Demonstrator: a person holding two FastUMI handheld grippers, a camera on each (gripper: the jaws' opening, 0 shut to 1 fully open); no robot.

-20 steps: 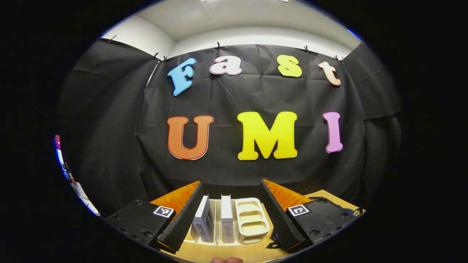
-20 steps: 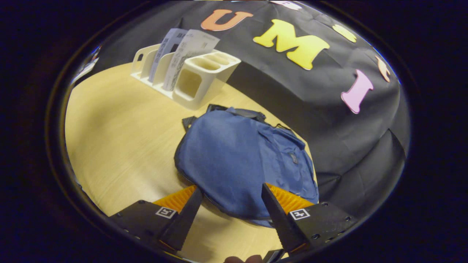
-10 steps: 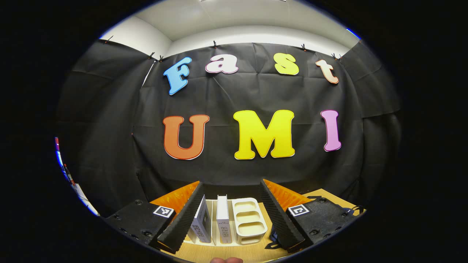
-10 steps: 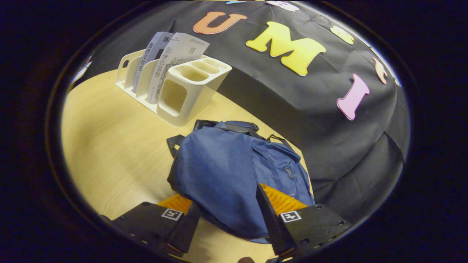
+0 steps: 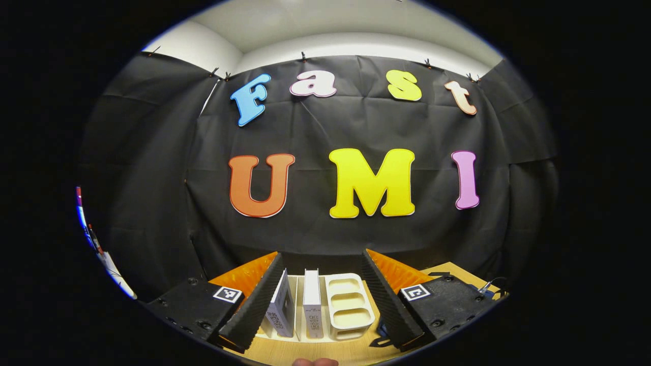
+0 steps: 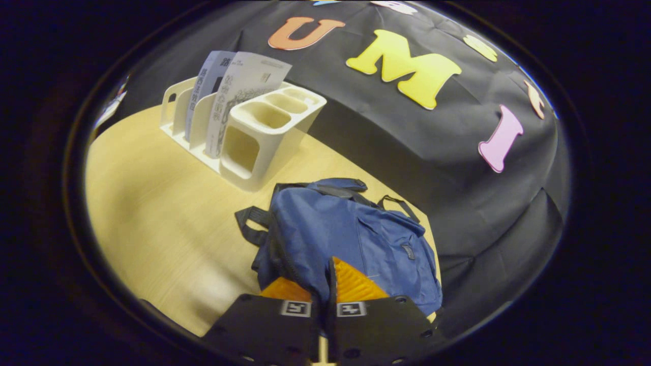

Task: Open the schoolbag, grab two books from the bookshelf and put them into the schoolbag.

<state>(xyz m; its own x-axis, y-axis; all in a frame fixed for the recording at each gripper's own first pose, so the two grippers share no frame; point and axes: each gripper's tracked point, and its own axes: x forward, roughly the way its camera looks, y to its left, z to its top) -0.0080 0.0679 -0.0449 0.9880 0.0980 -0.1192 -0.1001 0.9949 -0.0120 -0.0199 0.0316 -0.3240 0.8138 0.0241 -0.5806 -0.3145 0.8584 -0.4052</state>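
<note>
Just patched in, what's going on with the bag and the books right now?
The right tool has its fingers pinched together on the near edge of the blue schoolbag, apparently gripping fabric to open it. The left tool is open, facing the bookshelf. Both books stand in their slots.

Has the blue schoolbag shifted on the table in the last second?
Yes. The blue schoolbag looks bunched, its near edge drawn away from the white bookshelf, where the right gripper has shut on it.
</note>
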